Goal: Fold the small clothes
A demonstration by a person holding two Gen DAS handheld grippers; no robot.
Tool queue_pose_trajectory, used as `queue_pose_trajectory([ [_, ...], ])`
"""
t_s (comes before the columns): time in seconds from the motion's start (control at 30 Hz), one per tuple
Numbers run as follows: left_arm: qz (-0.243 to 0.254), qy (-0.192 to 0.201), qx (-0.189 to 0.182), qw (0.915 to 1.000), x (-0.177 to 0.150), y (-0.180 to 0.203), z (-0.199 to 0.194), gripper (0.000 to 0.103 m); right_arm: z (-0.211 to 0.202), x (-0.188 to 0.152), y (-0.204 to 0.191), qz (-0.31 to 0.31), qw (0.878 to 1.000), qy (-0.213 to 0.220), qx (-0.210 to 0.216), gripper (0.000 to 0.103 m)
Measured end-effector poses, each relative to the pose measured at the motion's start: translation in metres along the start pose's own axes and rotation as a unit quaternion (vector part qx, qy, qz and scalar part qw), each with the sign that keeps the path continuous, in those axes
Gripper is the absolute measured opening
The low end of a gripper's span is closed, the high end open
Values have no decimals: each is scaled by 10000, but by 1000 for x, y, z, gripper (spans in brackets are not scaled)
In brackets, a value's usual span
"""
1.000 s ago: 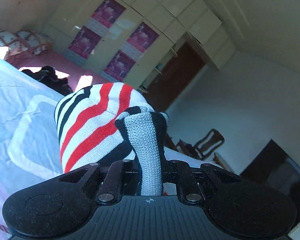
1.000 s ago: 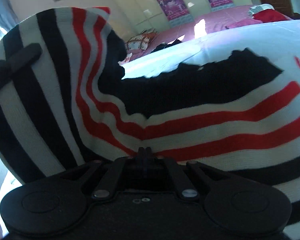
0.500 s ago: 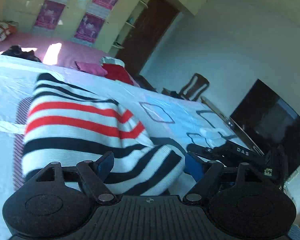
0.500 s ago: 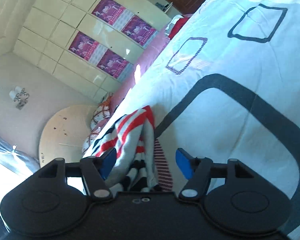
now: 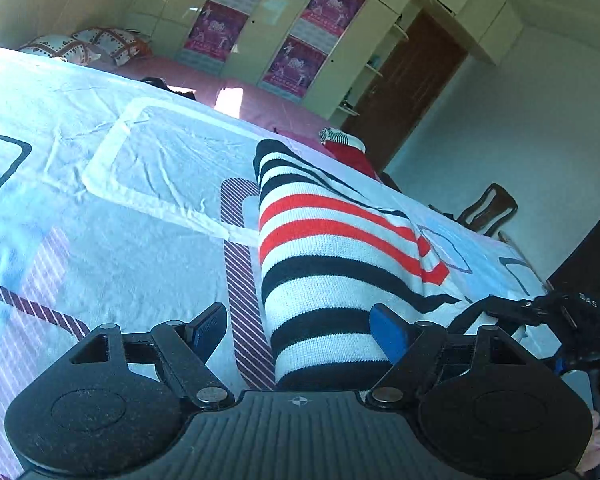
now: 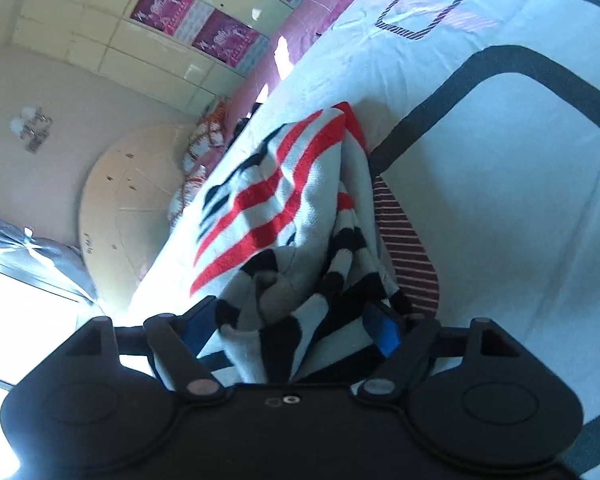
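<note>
A small knit sweater (image 5: 324, 256) with black, white and red stripes lies folded on the white patterned bedsheet (image 5: 140, 168). My left gripper (image 5: 300, 332) is open, its blue-padded jaws standing either side of the sweater's near end without gripping it. In the right wrist view the same sweater (image 6: 284, 208) lies bunched between the open jaws of my right gripper (image 6: 288, 328). The right gripper also shows in the left wrist view (image 5: 568, 312), at the far right beside the sweater.
The bedsheet (image 6: 500, 160) spreads widely around the sweater. A red and striped clothes pile (image 5: 344, 148) lies at the bed's far edge. Pillows (image 5: 84, 46), a wardrobe with posters (image 5: 268, 28), a door, a wooden chair (image 5: 488, 208) and a dark screen stand beyond.
A second ago both grippers were shut on the sweater and held it up. They let it go onto the bed, and both now stand open around it.
</note>
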State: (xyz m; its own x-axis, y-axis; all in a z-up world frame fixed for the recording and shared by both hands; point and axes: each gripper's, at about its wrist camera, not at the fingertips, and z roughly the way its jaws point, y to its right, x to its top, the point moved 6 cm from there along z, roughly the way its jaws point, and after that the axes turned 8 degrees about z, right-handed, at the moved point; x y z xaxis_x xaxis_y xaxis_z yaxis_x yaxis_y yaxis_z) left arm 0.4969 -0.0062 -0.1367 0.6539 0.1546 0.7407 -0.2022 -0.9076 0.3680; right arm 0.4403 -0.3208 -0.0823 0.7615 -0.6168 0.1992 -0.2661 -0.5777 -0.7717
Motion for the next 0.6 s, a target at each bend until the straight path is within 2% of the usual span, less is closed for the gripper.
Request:
queue_pose_trajectory([
  [0.03, -14, -19, 15, 10000, 0, 1, 5, 77, 5, -1, -4, -156, 9998, -16, -145, 77],
  [0.07, -34, -24, 15, 10000, -1, 2, 6, 77, 8, -3, -12, -422, 9988, 81, -255, 68],
  [0.1, -61, -21, 10, 10000, -1, 1, 5, 77, 8, -4, -21, -827, 9956, 246, -354, 54],
  [0.13, -105, 18, 24, 9999, 0, 2, 8, 77, 10, -7, -29, -1165, 9920, 304, -391, 28],
  [0.2, -196, 293, -34, 9994, 3, -1, -3, 77, 2, -13, -51, -1681, 9842, 540, 147, 27],
  [0.23, -255, 452, -67, 9986, 5, -3, -9, 77, -10, -17, -62, -1995, 9755, 738, 556, 27],
  [0.27, -305, 567, -78, 9979, 6, -6, -14, 77, -22, -20, -68, -2107, 9688, 858, 988, 27],
  [0.3, -351, 656, -119, 9972, 7, -8, -18, 77, -30, -20, -66, -1964, 9669, 864, 1383, 26],
  [0.33, -364, 676, -136, 9970, 6, -10, -19, 77, -30, -18, -56, -1741, 9703, 857, 1445, 26],
  [0.37, -349, 646, -106, 9972, 5, -11, -17, 77, -25, -16, -43, -1591, 9753, 854, 1272, 26],
  [0.4, -330, 580, -89, 9977, 3, -12, -15, 77, -14, -17, -22, -1496, 9814, 778, 917, 26],
  [0.43, -332, 524, -70, 9980, 1, -12, -11, 77, 2, -18, 2, -1278, 9896, 510, 415, 27],
  [0.47, -337, 498, -55, 9982, 0, -11, -10, 77, 13, -20, 22, -986, 9942, 276, 318, 23],
  [0.5, -322, 481, -82, 9983, 0, -9, -7, 77, 7, -19, 28, -714, 9946, 375, 647, 25],
  [0.6, -205, 421, -187, 9987, 3, -3, -2, 77, 0, -18, 27, -503, 9951, 271, 805, 37],
])
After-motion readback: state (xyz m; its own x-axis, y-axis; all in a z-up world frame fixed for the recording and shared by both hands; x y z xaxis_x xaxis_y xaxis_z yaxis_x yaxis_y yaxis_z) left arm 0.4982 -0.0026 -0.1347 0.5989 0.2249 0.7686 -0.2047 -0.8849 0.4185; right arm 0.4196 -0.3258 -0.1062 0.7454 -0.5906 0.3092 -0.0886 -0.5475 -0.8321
